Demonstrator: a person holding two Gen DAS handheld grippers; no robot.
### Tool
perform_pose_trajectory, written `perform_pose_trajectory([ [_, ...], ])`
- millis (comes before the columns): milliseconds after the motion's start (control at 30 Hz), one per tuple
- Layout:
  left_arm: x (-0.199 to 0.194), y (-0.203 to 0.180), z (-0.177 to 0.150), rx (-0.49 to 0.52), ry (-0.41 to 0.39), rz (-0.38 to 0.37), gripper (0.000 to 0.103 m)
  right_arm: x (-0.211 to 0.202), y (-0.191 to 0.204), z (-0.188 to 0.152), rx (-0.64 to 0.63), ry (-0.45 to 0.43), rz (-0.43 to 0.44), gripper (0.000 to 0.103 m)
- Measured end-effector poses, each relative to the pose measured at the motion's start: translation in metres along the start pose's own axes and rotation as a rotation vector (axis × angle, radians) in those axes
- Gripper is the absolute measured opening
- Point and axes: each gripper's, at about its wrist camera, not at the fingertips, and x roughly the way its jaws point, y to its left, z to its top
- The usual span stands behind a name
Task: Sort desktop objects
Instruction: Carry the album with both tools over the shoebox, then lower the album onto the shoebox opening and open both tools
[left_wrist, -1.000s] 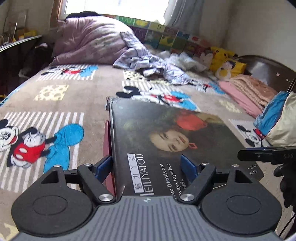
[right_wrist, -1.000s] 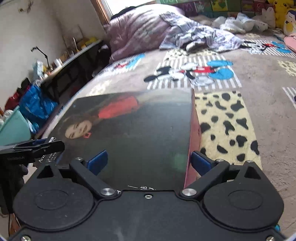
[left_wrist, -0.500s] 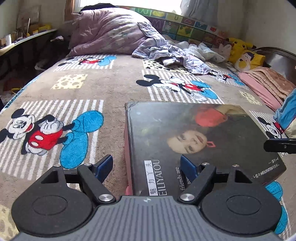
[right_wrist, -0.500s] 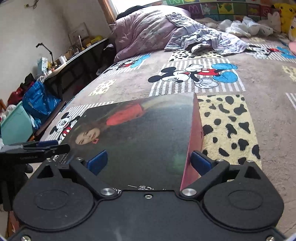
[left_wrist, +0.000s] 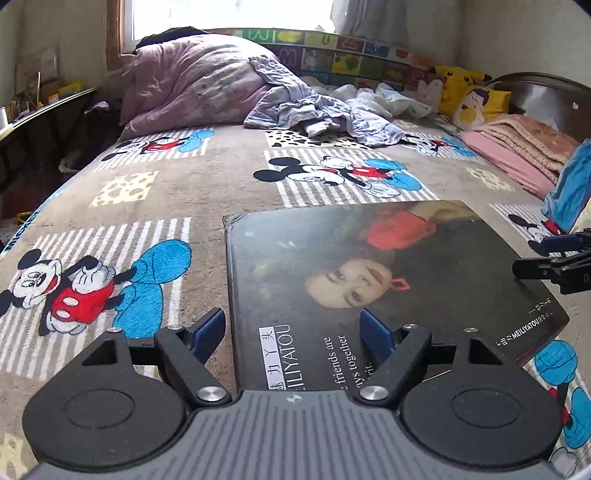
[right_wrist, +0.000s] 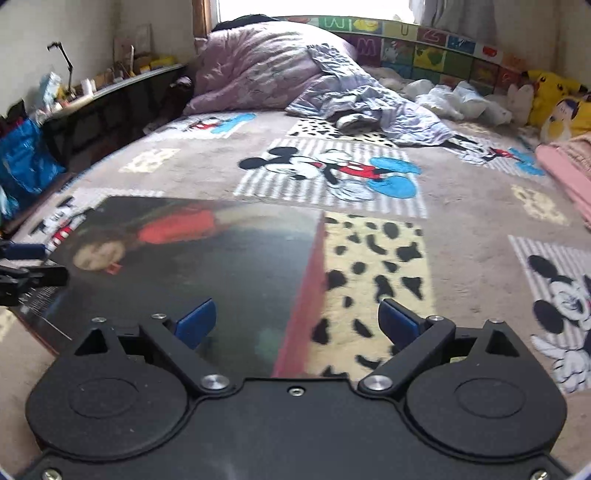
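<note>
A large dark book with a woman's portrait on its cover (left_wrist: 369, 280) lies flat on the Mickey Mouse blanket (left_wrist: 147, 192). It also shows in the right wrist view (right_wrist: 207, 266). My left gripper (left_wrist: 295, 332) is open, its blue pads astride the book's left near edge. My right gripper (right_wrist: 299, 319) is open, astride the book's red spine edge. Each gripper shows at the edge of the other's view: the right one (left_wrist: 554, 269), the left one (right_wrist: 26, 273).
A pink quilt (left_wrist: 199, 85) and crumpled clothes (left_wrist: 325, 114) lie at the far end of the bed. Yellow plush toys (left_wrist: 469, 96) and folded pink blankets (left_wrist: 517, 147) are at the right. A cluttered desk (right_wrist: 110, 88) and blue bag (right_wrist: 22, 162) stand left.
The book has come down flat onto the blanket. Both grippers have drawn back and shifted off its middle, now standing over opposite edges of it.
</note>
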Motion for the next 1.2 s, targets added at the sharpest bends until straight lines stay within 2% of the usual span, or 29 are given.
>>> perform_pose_trajectory([
  [133, 0.002, -0.001, 0.000, -0.005, 0.014, 0.003, 0.079, 0.003, -0.005, -0.003, -0.004, 0.012, 0.005, 0.096],
  [267, 0.002, 0.003, 0.000, -0.051, 0.037, -0.005, 0.080, 0.002, -0.003, -0.003, -0.043, 0.009, -0.006, 0.097],
  [433, -0.014, 0.002, -0.001, -0.060, 0.071, 0.014, 0.080, -0.013, 0.003, -0.008, -0.069, 0.005, -0.023, 0.098],
  [600, -0.059, -0.011, 0.011, -0.009, 0.016, 0.042, 0.080, -0.051, 0.006, -0.012, -0.055, -0.025, 0.017, 0.098],
  [733, -0.103, -0.026, 0.019, 0.007, -0.043, 0.043, 0.080, -0.082, 0.014, -0.013, -0.044, -0.013, 0.068, 0.098],
  [833, -0.131, -0.041, 0.019, 0.014, -0.081, 0.054, 0.080, -0.106, 0.025, -0.018, -0.073, -0.034, 0.064, 0.099],
  [1000, -0.163, -0.069, 0.011, 0.059, -0.120, 0.111, 0.080, -0.150, 0.043, -0.020, -0.128, -0.124, 0.016, 0.099],
  [1200, -0.195, -0.096, -0.006, 0.149, -0.128, 0.181, 0.080, -0.190, 0.035, -0.024, -0.038, -0.133, 0.111, 0.099],
])
